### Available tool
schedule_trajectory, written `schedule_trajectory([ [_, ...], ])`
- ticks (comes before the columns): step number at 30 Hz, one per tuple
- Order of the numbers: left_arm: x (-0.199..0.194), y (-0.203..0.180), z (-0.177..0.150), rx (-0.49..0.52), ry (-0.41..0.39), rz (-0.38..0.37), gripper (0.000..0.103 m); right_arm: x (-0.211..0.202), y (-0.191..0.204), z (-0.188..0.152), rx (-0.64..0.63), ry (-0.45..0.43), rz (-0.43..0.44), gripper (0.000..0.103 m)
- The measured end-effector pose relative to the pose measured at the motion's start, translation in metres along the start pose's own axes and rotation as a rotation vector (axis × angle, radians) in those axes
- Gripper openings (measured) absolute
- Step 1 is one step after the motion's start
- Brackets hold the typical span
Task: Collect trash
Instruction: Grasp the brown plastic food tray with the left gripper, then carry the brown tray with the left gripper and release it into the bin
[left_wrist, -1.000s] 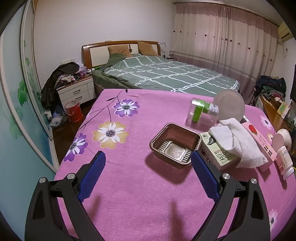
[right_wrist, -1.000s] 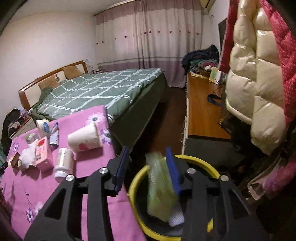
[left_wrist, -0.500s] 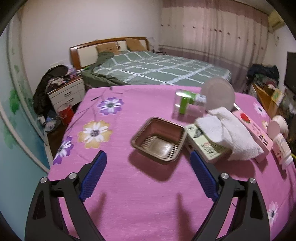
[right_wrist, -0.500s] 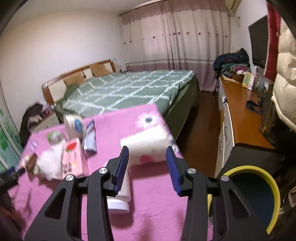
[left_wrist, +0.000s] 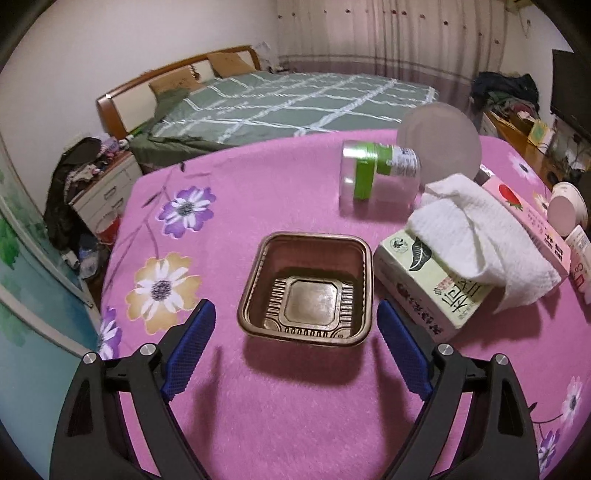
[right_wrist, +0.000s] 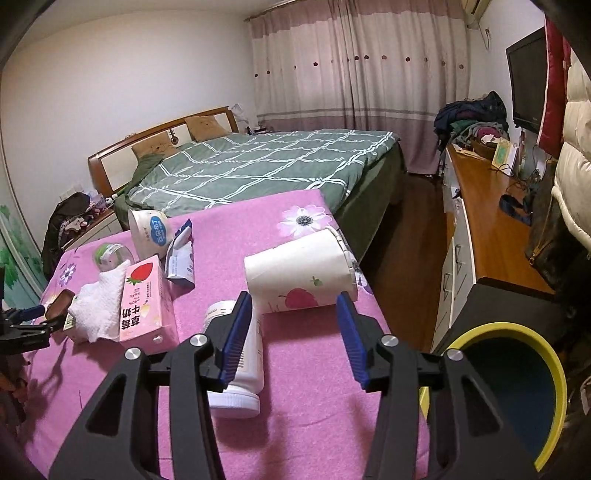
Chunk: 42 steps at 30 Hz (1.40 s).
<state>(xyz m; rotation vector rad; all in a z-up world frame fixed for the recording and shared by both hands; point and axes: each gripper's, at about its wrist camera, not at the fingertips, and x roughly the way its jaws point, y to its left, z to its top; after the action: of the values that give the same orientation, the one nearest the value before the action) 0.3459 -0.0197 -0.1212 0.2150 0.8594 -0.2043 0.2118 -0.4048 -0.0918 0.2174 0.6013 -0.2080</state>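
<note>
My left gripper is open and empty, its blue fingers on either side of the near edge of a brown plastic tray on the pink cloth. My right gripper is open and empty, just short of a tipped white paper cup with a strawberry print. A white bottle lies under its left finger. A yellow-rimmed bin stands at the table's right end. A green-white carton under a white tissue lies right of the tray.
A pink strawberry milk carton, a clear tub with green label, a yoghurt tub and a blue-white wrapper lie on the table. A green bed is behind; a wooden sideboard runs along the right.
My right gripper let a green packet fall into the bin, then swung left to the paper cup. My left gripper moved forward to the brown tray.
</note>
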Motion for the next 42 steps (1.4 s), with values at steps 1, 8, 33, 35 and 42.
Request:
schedule_trajectory([
  [1, 0.003, 0.001, 0.001, 0.005, 0.005, -0.01, 0.088, 0.0, -0.001, 0.0, 0.002, 0.0, 0.001, 0.046],
  [8, 0.021, 0.003, 0.012, 0.029, 0.034, -0.048, 0.09, 0.001, -0.002, 0.001, 0.007, 0.012, 0.005, 0.046],
  [33, -0.103, -0.093, -0.006, 0.07, -0.082, -0.14, 0.069, -0.057, -0.051, -0.015, 0.008, 0.016, -0.049, 0.046],
  [35, -0.111, -0.118, -0.007, 0.089, -0.094, -0.182, 0.069, -0.072, -0.068, -0.021, 0.021, 0.011, -0.079, 0.046],
  [42, -0.118, -0.222, -0.016, 0.194, -0.068, -0.342, 0.069, -0.124, -0.135, -0.042, 0.097, -0.015, -0.195, 0.046],
])
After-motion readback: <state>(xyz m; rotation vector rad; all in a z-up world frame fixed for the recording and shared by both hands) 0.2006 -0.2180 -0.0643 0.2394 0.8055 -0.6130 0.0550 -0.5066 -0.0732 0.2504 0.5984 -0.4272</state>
